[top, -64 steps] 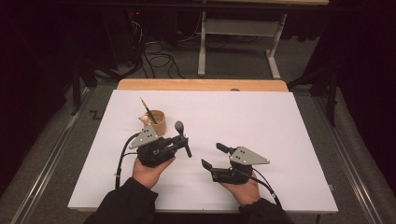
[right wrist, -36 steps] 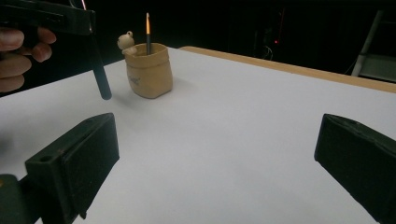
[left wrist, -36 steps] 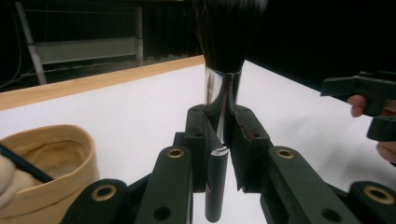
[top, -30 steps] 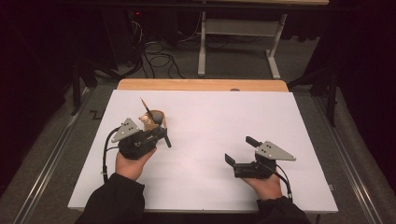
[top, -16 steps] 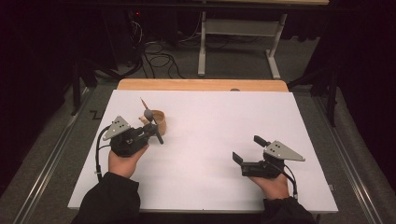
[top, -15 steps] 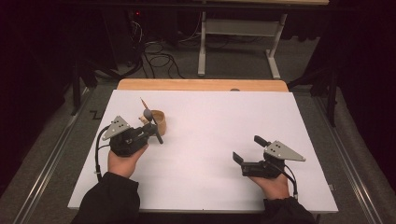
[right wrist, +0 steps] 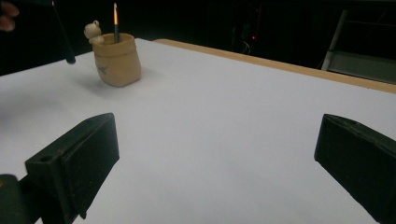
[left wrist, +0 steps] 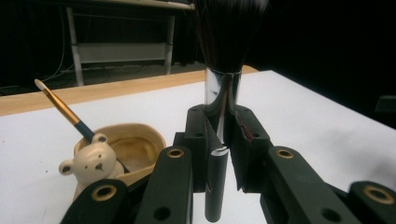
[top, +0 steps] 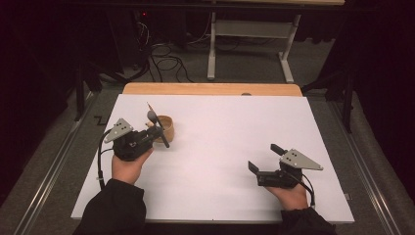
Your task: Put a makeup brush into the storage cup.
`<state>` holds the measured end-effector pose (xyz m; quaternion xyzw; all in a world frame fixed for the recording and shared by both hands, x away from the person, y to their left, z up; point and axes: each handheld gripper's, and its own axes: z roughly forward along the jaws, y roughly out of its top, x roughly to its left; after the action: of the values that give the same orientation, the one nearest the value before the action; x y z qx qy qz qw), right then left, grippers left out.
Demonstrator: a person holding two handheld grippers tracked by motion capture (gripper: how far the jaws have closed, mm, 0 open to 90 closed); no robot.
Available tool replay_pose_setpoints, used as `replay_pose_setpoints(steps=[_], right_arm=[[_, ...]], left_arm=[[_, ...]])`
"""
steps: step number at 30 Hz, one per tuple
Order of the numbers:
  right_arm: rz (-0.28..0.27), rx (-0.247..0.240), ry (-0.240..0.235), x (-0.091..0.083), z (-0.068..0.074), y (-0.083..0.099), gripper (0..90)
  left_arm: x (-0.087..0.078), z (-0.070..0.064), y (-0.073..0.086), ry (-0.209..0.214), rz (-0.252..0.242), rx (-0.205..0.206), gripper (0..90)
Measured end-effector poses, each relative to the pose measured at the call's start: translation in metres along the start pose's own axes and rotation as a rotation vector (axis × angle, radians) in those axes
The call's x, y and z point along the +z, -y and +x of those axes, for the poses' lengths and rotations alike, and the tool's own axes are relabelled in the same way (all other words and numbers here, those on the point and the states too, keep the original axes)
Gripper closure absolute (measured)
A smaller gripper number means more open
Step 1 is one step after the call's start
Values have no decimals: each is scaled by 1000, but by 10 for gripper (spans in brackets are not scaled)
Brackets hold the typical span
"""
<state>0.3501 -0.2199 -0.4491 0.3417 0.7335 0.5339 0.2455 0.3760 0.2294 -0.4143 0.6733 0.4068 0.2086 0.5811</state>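
A tan ceramic cup [top: 165,128] with a small bear figure [left wrist: 89,161] on its rim stands at the table's left, and a thin paintbrush [left wrist: 63,109] leans in it. My left gripper [top: 157,132] is shut on a black makeup brush [top: 157,128] with a silver ferrule [left wrist: 221,97], its bristles upward, right beside the cup. My right gripper [top: 264,158] rests open near the front right with nothing between its jaws. In the right gripper view the cup [right wrist: 117,59] stands far off at upper left.
A white sheet [top: 235,142] covers the table, with a wooden strip [top: 210,88] along its far edge. Beyond stand a metal desk frame [top: 249,34] and floor cables [top: 166,63]. Metal rails run down both sides.
My left gripper has carried the makeup brush left and away from me, up to the cup. My right gripper has drifted right toward the front right of the table, still open.
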Motion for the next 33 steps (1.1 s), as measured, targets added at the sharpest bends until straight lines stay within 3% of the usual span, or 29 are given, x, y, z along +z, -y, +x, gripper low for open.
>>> replay_pose_setpoints(steps=[7, 16, 25, 33], right_arm=[[6, 21, 3, -6, -9, 7, 5], [-3, 18, -11, -5, -6, 7, 5], [-2, 21, -13, -5, -5, 7, 6], [2, 20, -17, -5, -4, 8, 9]], left_arm=[[2, -5, -12, 1, -5, -6, 780], [-4, -11, -34, -24, -26, 21, 780], [-1, -6, -54, -49, -39, 42, 781], [8, -2, -63, -78, -42, 55, 780]])
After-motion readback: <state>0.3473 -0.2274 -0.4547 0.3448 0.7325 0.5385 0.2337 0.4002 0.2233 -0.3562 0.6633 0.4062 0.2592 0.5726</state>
